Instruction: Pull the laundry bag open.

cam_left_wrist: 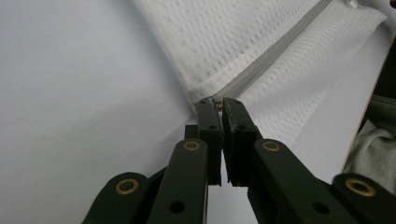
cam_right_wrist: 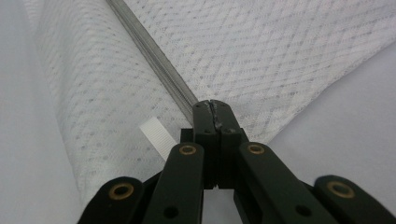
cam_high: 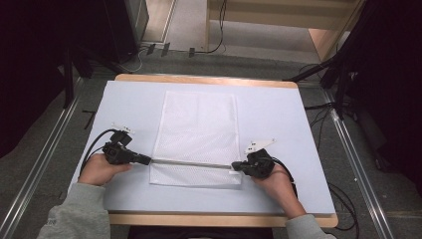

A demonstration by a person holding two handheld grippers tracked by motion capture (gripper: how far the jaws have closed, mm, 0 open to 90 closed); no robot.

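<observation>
Since the mesh bag [cam_high: 196,137] is floppy and light, I'd grab it by the stiffer zipper [cam_high: 191,163]. It lies mid-table; left gripper [cam_high: 144,160] pinches the zipper's 9 o'clock end nearly closed, right gripper [cam_high: 236,166] clamps the 3 o'clock end.

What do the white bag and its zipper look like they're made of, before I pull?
The mesh bag looks like a soft white synthetic netting, matte, with a woven grid of small holes. Its zipper looks like a grey fabric tape with fine teeth, probably plastic; too small to be sure. Both tongs, left and right, are closed at its ends.
</observation>
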